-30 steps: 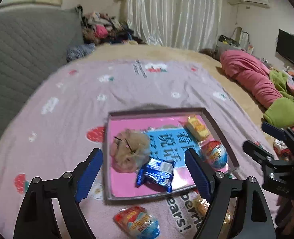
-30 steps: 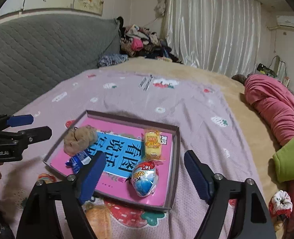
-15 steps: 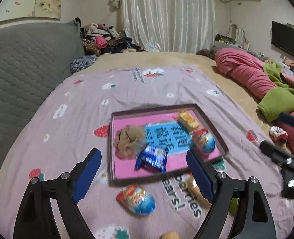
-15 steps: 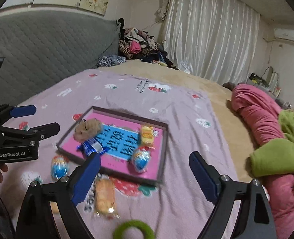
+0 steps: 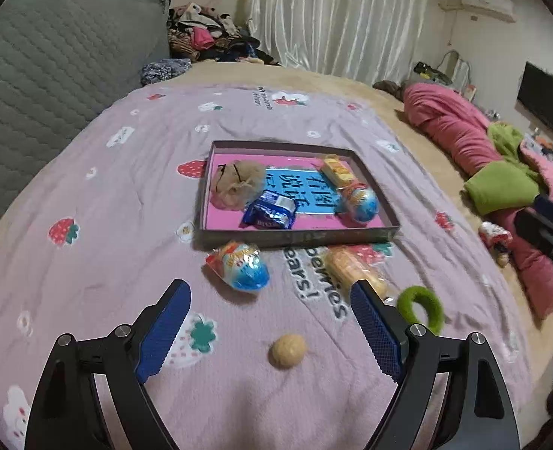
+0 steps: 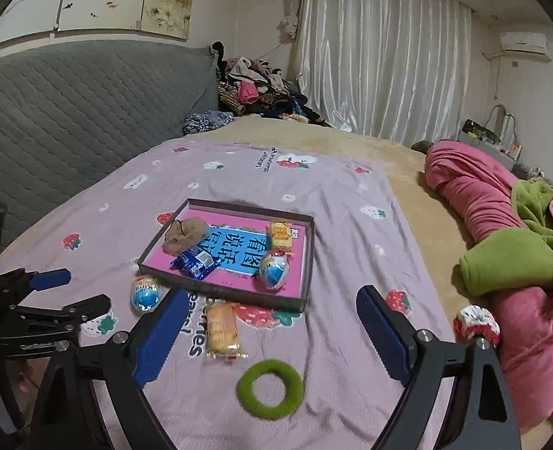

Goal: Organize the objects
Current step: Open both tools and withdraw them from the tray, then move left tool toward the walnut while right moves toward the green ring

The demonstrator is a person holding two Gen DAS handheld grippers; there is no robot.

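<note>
Left wrist view: the left tongs (image 5: 270, 332) stand wide and empty, and have drawn back from the tray (image 5: 295, 238), so a walnut (image 5: 288, 350) now lies between them. The right tongs (image 6: 269, 332), equally wide and empty, also backed off, revealing the green ring (image 6: 270, 383) nearer than the tray; several items remain outside it.

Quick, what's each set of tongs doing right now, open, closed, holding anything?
Left tongs: open, holding nothing.
Right tongs: open, holding nothing.
</note>
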